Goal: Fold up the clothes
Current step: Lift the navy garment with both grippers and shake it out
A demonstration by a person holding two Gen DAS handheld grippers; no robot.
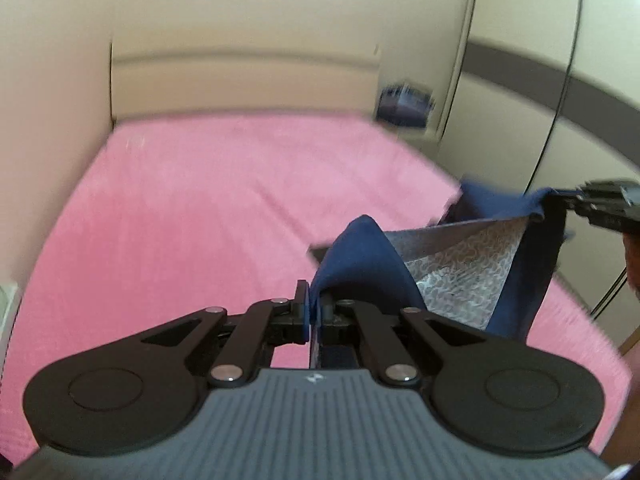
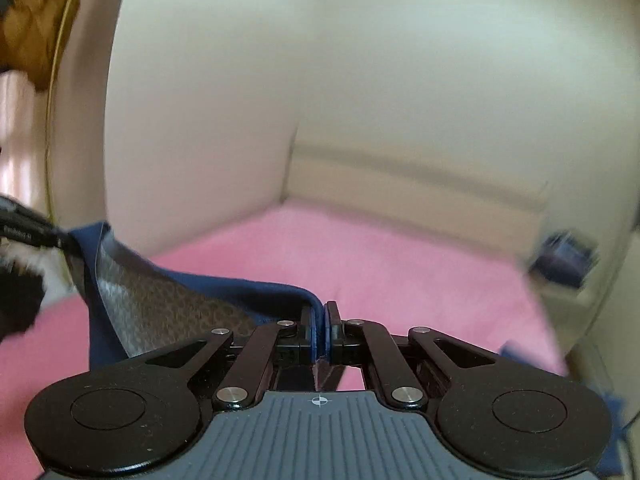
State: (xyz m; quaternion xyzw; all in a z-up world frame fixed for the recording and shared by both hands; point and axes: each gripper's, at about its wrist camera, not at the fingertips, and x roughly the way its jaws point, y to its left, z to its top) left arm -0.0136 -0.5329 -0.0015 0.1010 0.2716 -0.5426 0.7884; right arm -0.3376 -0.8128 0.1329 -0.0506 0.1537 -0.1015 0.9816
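Observation:
A dark blue garment (image 1: 360,256) with a grey patterned inner side hangs in the air above the pink bed cover (image 1: 200,200). My left gripper (image 1: 314,300) is shut on one corner of it. In the left wrist view my right gripper (image 1: 560,200) pinches the other corner at the far right, and the cloth is stretched between the two. In the right wrist view my right gripper (image 2: 324,320) is shut on a blue edge of the garment (image 2: 168,300). The left gripper (image 2: 66,242) holds its far corner at the left edge.
The pink bed cover (image 2: 400,264) lies against a cream headboard (image 1: 240,80) and cream walls. A small dark object (image 1: 404,106) sits at the bed's far right corner. Wardrobe doors (image 1: 540,80) stand to the right. Brown fabric (image 2: 28,20) hangs at upper left.

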